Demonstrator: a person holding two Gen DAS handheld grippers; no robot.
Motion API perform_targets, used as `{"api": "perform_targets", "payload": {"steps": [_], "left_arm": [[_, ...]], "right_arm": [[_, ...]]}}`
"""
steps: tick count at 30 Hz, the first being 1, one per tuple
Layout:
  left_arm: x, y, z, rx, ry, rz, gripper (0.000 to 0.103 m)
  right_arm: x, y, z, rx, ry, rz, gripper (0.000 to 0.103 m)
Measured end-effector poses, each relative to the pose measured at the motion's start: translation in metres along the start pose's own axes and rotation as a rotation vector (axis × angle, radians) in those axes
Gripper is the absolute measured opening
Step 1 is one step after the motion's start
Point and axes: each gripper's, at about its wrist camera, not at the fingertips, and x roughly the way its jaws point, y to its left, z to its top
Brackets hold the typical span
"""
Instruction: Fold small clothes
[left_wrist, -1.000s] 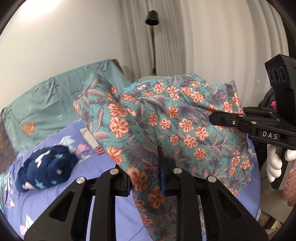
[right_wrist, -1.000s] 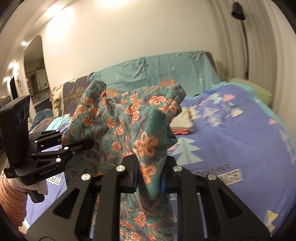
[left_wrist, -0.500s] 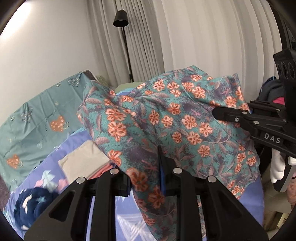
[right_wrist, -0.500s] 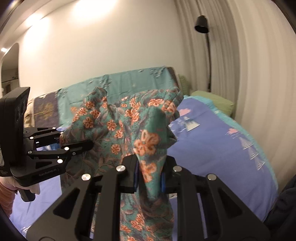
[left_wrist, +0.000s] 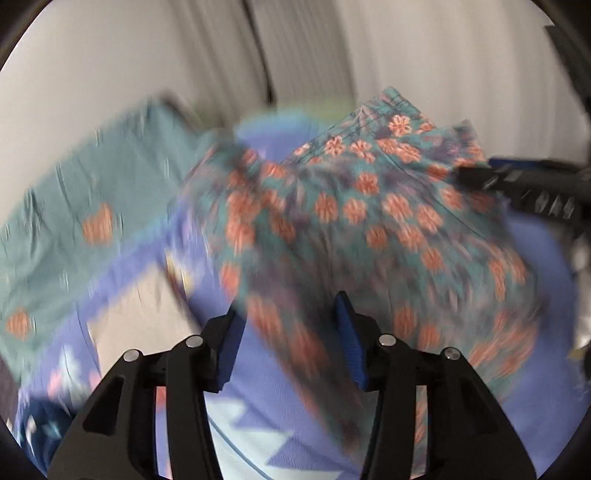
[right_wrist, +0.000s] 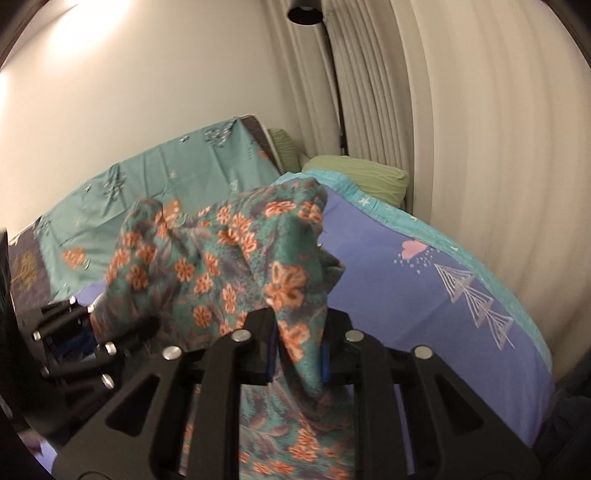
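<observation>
A teal garment with orange flowers hangs bunched over the blue bed, blurred by motion. My left gripper is open and its jaws are opening further. A fold of the garment slides loosely between the blue pads, which do not press on it. In the right wrist view the same garment drapes down through my right gripper. Its jaws are opening, though the pads still sit against the cloth. One finger of the right gripper shows at the garment's far right corner.
A folded beige cloth and a navy star-print garment lie on the bed to the left. A teal sheet covers the backrest. A green pillow, pleated curtains and a floor lamp stand at the far end.
Both hands swung along the bed toward the curtain end and dipped. The left jaws went from pinching the garment to standing wide apart. The right pads remain on the cloth.
</observation>
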Motion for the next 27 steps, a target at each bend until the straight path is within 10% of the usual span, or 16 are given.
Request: {"api": "perform_targets", "payload": {"steps": [2, 6, 13, 17, 27], "left_arm": [[0.024, -0.004, -0.028, 0.01, 0.078, -0.032, 0.05], [0.022, 0.004, -0.051, -0.077, -0.003, -0.064, 0.05], [0.011, -0.002, -0.051, -0.096, -0.001, -0.034, 0.05], [0.005, 0.01, -0.059, -0.185, -0.009, 0.018, 0.089], [-0.083, 0.025, -0.087, -0.299, -0.121, -0.088, 0.093]], "right_arm": [[0.036, -0.01, -0.015, 0.009, 0.12, -0.095, 0.047], [0.058, -0.037, -0.07, 0.146, 0.263, -0.022, 0.032], [0.052, -0.025, -0.099, 0.007, 0.168, -0.126, 0.035], [0.053, -0.026, -0.1, 0.005, 0.167, -0.142, 0.047], [-0.044, -0.042, -0.106, 0.094, 0.119, -0.126, 0.071]]}}
